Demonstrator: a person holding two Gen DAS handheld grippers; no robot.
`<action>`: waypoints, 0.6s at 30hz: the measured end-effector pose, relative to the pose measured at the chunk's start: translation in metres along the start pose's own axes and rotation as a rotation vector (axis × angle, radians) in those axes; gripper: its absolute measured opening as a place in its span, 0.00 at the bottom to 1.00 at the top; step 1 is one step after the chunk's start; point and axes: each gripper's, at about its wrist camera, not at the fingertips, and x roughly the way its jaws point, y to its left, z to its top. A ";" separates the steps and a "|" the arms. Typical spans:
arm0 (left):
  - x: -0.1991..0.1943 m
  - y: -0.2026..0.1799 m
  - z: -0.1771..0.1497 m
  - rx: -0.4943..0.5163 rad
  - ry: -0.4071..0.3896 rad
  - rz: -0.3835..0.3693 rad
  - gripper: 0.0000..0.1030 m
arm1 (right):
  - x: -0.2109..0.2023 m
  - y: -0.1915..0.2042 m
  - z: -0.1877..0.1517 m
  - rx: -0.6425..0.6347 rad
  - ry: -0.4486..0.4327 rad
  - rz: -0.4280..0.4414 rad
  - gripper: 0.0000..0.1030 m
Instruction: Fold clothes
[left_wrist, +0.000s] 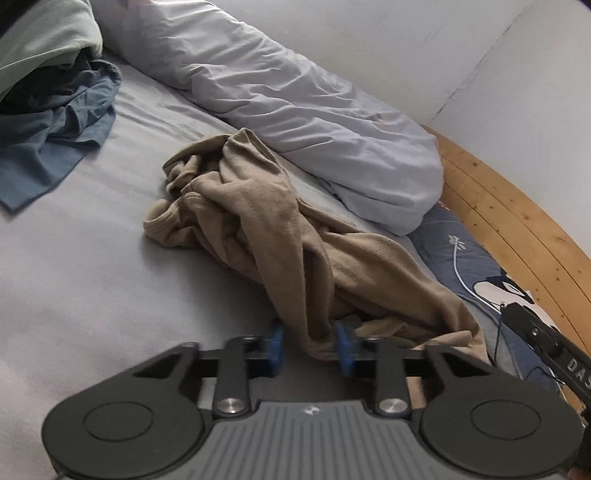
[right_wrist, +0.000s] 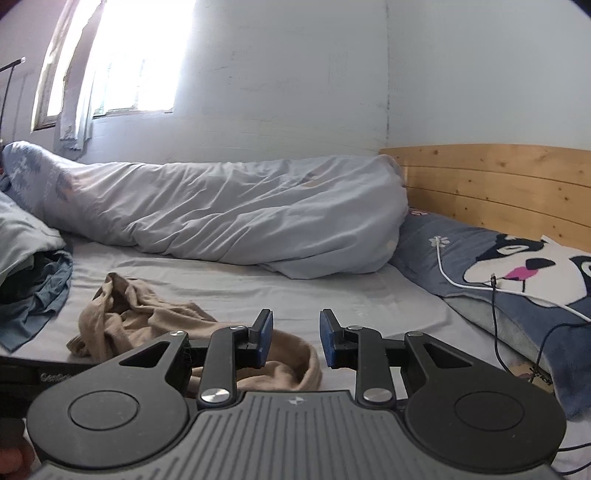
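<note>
A crumpled tan garment (left_wrist: 258, 221) lies on the grey bed sheet (left_wrist: 92, 277). One bunched fold rises in a taut ridge to my left gripper (left_wrist: 309, 347), whose blue pads (left_wrist: 275, 345) press on it from both sides, so the gripper is shut on the cloth. In the right wrist view the same tan garment (right_wrist: 140, 321) lies low and to the left, with its rounded edge just under my right gripper (right_wrist: 296, 339). That gripper is open with nothing between its fingers. Part of the right gripper (left_wrist: 546, 343) shows at the right edge of the left wrist view.
A rolled pale duvet (right_wrist: 240, 218) lies along the wall. A blue garment (left_wrist: 55, 136) and a pale green one (left_wrist: 48, 37) are heaped at the far left. A dog-print pillow (right_wrist: 517, 273) with a white cable (right_wrist: 454, 280) lies by the wooden headboard (right_wrist: 498, 184).
</note>
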 end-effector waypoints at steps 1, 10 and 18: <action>-0.003 0.002 0.001 -0.004 -0.012 0.002 0.02 | 0.000 0.000 0.001 0.007 -0.001 -0.001 0.26; -0.089 0.022 0.036 0.004 -0.208 0.021 0.02 | 0.004 0.004 0.010 0.070 -0.015 0.003 0.26; -0.161 0.058 0.071 -0.033 -0.356 0.106 0.01 | 0.006 0.025 0.021 0.120 -0.030 0.112 0.26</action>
